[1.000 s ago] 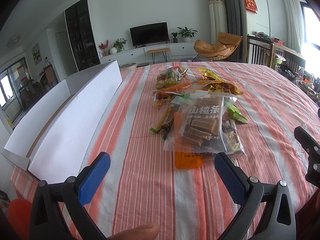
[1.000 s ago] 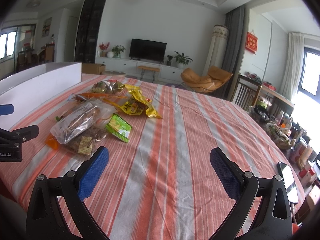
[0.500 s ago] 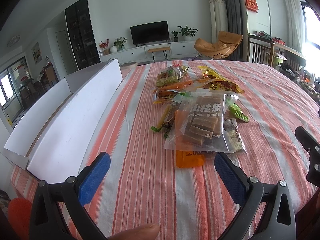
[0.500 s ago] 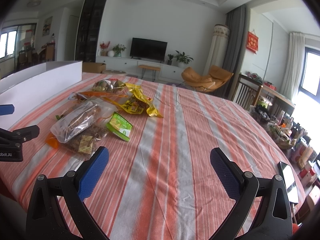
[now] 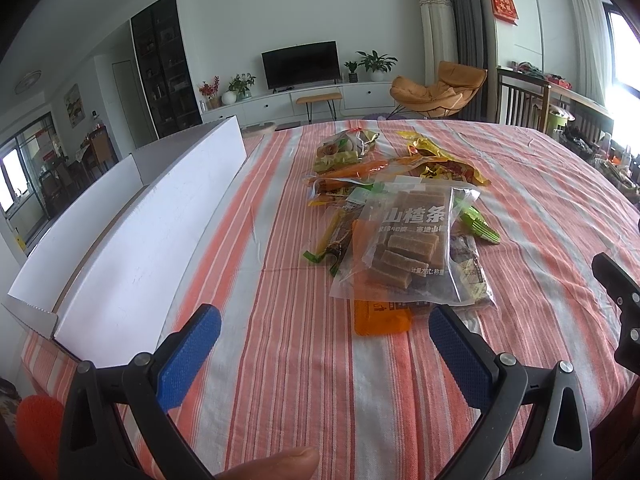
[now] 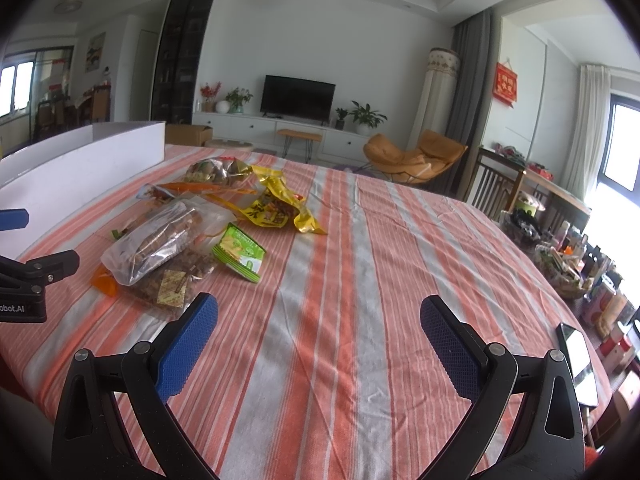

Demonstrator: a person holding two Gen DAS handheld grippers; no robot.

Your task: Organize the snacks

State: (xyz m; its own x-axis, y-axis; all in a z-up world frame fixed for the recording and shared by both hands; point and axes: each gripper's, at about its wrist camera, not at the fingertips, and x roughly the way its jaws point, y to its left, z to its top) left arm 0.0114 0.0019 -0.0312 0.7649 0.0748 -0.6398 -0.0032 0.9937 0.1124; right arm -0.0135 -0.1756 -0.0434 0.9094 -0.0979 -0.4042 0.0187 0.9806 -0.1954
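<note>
Left gripper [image 5: 324,334] spread wide, empty. Clear bag of hawthorn strips [image 5: 404,250] lies on the striped tablecloth [image 5: 280,360] at 1 o'clock, near, long axis running 12 to 6. Right gripper [image 6: 318,322] also spread; the pile sits at its 10 o'clock. Left looks nearer.

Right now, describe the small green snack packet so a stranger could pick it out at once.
Start at the striped tablecloth and find the snack pile beside the long white box. The green packet lies at the pile's edge farthest from the box, just beyond the big clear bag of brown bars. It alone is flat, bright green and white.
</note>
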